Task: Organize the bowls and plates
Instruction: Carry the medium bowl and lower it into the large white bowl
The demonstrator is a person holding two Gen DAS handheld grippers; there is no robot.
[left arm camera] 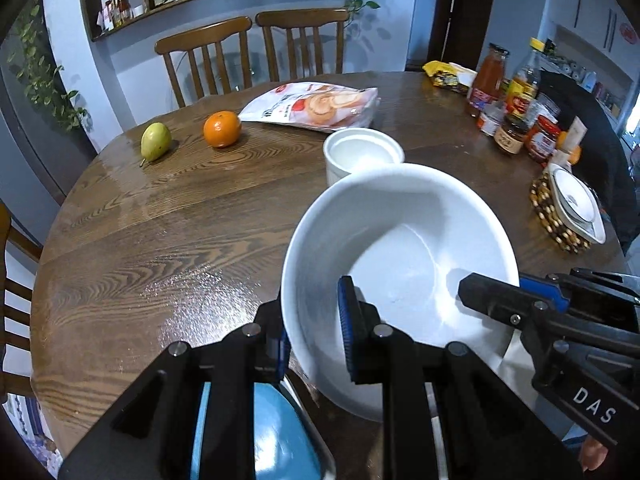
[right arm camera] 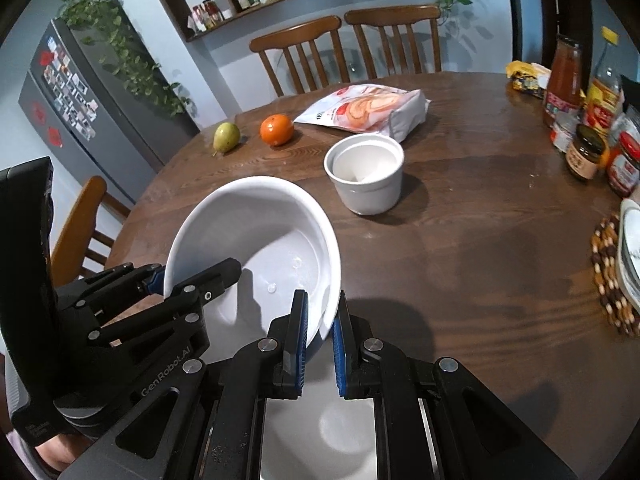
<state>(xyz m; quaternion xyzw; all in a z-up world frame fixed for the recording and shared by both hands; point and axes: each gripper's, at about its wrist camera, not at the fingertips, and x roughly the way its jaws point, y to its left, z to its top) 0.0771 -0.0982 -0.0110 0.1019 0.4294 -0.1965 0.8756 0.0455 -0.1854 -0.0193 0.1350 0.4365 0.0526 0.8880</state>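
Above the round wooden table (left arm camera: 160,240), a large white bowl (left arm camera: 400,248) hangs tilted, carried between two grippers: the left gripper (left arm camera: 316,332) has its fingers narrowed onto the near rim, one pad inside the bowl and one outside, and the right gripper (right arm camera: 320,320) pinches the opposite side of the rim the same way, fingers close together with the wall between them. Beyond it, near the middle of the table, stands a smaller pair of straight-sided white bowls (right arm camera: 366,178), one already nested in the other (so part of the sorting looks done). The large bowl is not yet set down anywhere, and I judge this the middle of the job: it has to be placed, perhaps as a base for the nested pair. A blue dish (left arm camera: 256,432) shows below the left gripper, and a white dish (right arm camera: 632,256) on a beaded trivet (right arm camera: 608,276) sits at the table's right edge, possibly still to be gathered.

As for writing, the right gripper's body reads "DAS" in the left wrist view, and the left gripper's body reads "GenRobot.AI" in the right wrist view. The snack bag (left arm camera: 320,106), the bottles (right arm camera: 564,76) and the jars (right arm camera: 586,152) carry labels too small to read.
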